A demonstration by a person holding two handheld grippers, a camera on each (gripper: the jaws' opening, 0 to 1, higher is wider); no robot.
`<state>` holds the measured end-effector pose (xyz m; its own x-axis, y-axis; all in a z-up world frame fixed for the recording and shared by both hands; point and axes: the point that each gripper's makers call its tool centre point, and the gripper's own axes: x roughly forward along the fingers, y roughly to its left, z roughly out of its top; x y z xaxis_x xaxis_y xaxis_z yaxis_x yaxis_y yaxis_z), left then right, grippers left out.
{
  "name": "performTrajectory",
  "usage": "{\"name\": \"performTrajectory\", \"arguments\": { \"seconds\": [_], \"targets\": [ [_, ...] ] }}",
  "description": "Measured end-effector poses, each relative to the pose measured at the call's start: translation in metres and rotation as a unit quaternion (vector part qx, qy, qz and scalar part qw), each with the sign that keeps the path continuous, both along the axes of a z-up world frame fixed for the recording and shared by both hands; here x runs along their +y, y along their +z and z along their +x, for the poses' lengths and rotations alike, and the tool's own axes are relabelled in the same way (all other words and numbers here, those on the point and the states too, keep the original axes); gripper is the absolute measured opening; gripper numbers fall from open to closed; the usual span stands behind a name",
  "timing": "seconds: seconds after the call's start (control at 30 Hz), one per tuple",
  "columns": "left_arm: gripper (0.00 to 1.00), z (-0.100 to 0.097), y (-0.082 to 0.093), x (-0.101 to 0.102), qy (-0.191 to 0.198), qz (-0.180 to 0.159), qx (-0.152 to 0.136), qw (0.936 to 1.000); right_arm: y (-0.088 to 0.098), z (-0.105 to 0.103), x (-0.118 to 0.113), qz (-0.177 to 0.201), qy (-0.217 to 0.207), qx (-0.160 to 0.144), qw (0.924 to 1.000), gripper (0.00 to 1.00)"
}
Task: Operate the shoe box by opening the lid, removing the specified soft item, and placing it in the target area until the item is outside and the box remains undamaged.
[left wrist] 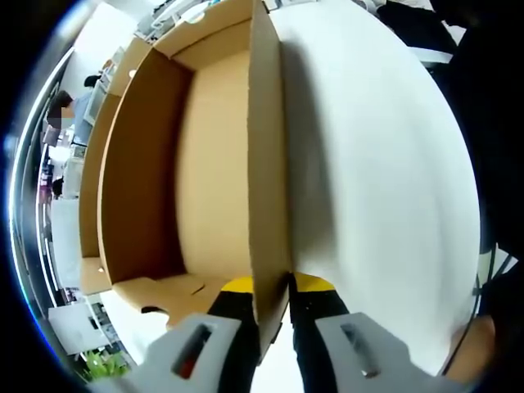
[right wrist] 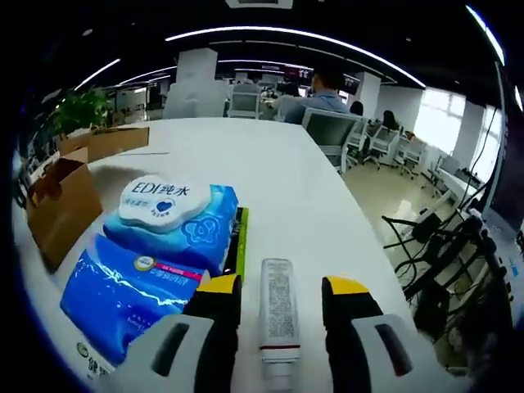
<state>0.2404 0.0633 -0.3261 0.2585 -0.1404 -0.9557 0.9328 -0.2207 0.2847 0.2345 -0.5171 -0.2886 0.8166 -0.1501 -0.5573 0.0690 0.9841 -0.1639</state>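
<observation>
Box open and held by left gripper; right gripper spread over a tube on the table.

The box [left wrist: 172,164] lies open on the white table [left wrist: 368,164], its interior bare cardboard. The left gripper [left wrist: 272,299] is clenched on the near end of one upright box wall, one jaw inside and one outside. In the right gripper view the box sits at far left; right of it lie a blue wipes pack [right wrist: 155,262] and, just beside that, a slim tube [right wrist: 278,315]. The right gripper [right wrist: 278,307] is released, jaws spread either side of the tube and not touching it. Judgement: the lid step is done and the soft item, probably the wipes pack, appears already outside. The next move calls for confirming its placement, then releasing the wall gently so the cardboard is not creased.
</observation>
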Motion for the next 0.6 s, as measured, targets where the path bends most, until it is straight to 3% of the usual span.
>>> {"name": "performTrajectory", "arguments": {
  "seconds": [0.37,0.6],
  "targets": [
    [0.11,0.002,0.0,0.0,0.003,0.0,0.0,1.0,0.068,0.007,0.036,-0.028,0.032,-0.042,0.9982,0.42],
    [0.11,0.004,0.001,-0.001,0.0,-0.003,0.0,1.0,0.1,0.02,0.082,-0.039,0.069,-0.041,0.996,0.48]
  ]
}}
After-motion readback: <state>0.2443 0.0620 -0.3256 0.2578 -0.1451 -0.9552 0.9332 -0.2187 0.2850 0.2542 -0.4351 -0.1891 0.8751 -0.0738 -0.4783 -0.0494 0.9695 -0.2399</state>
